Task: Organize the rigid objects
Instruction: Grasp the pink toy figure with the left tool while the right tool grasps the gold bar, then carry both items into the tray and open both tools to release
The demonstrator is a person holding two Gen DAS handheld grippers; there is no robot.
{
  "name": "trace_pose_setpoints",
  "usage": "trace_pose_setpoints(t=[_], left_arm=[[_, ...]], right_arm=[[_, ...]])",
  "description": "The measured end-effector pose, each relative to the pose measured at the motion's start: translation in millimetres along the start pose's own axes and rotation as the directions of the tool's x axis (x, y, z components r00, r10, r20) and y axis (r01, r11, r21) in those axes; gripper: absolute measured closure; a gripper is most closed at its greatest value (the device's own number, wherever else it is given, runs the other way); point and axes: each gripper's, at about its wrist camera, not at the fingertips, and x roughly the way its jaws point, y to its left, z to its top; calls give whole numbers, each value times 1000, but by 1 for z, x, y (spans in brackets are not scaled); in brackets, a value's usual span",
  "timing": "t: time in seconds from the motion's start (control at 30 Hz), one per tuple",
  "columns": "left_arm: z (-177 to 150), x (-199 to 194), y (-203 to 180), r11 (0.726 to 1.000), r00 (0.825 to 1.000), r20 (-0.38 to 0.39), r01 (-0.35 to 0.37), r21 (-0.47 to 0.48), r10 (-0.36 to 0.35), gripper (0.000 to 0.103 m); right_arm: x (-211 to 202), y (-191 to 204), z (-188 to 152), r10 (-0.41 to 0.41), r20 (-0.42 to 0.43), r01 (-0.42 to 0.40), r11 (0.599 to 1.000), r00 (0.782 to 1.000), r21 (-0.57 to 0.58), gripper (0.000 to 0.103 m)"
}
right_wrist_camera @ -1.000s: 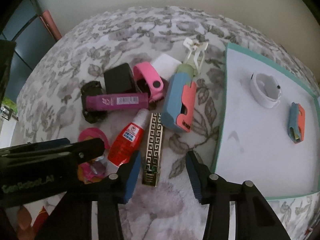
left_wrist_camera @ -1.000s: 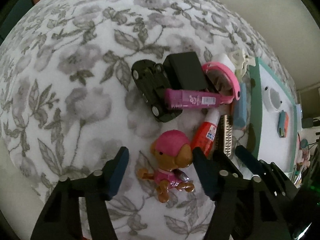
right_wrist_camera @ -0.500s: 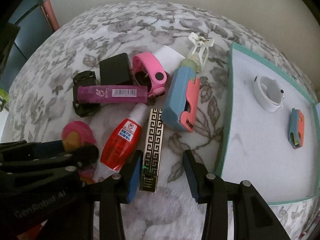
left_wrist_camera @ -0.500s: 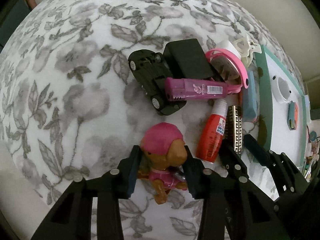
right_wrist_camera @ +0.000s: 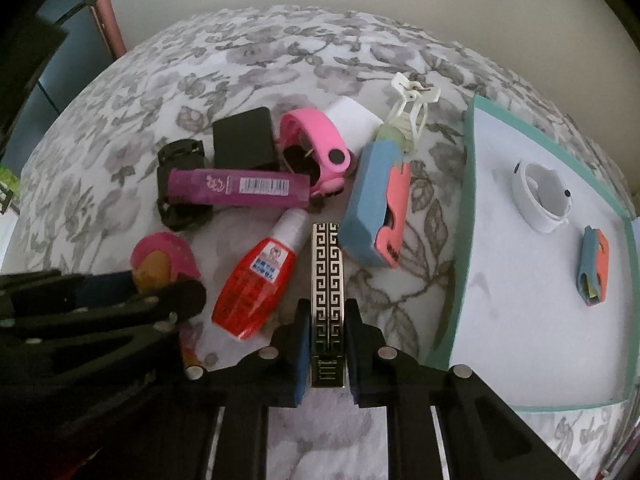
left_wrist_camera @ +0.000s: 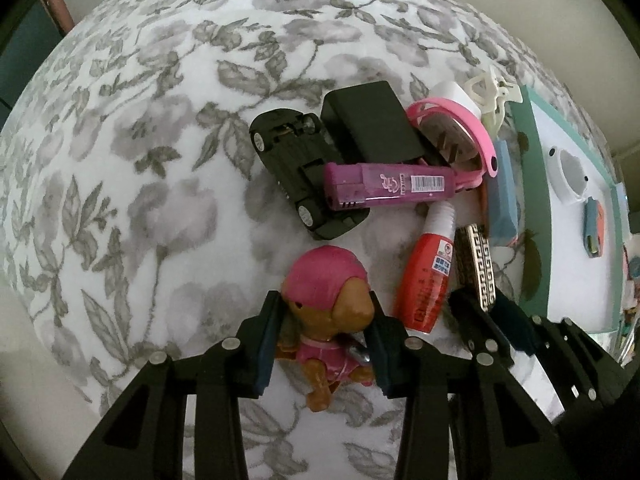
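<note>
A white cloth printed with grey flowers and leaves (left_wrist_camera: 168, 184) covers the surface and fills most of both views; a pale wall runs across the top, with a dark panel and a pinkish post at upper left. The left half of the left wrist view is bare cloth. At right lies a flat white tray with a teal rim (right_wrist_camera: 468, 216), holding a white ring-shaped band (right_wrist_camera: 540, 196) and a small blue-and-coral block (right_wrist_camera: 594, 266), with much of its floor free. The left gripper (left_wrist_camera: 322, 340) is clamped on a brown toy dog with a pink cap (left_wrist_camera: 326, 292) at lower centre. The right gripper (right_wrist_camera: 327, 346), its jaws just closing, grips the near end of a slim gold-and-black key-pattern bar (right_wrist_camera: 327, 280), beside a red plastic bottle (right_wrist_camera: 256, 284).
</note>
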Motion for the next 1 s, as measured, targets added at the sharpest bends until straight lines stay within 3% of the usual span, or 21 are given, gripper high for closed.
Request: trace_pose_setpoints(t=[0.33, 0.63, 0.87, 1.0], left_arm=[[0, -4, -13, 999, 1000, 4, -29, 22, 29, 63], [-3, -4, -10, 1000, 1000, 11, 0, 15, 0, 66], [-3, -36, -13, 999, 992, 120, 30, 29, -33, 66], [-2, -58, -14, 999, 980, 199, 22, 32, -28, 66]], right_arm=[[-9, -13, -14, 69, -46, -66, 996, 997, 68, 87], [-27, -28, -19, 167, -27, -161, 975, 986, 156, 87], [-50, -40, -13, 231, 41, -235, 948, 972, 213, 87], [-68, -50, -9, 239, 106, -258, 937, 965, 237, 87]])
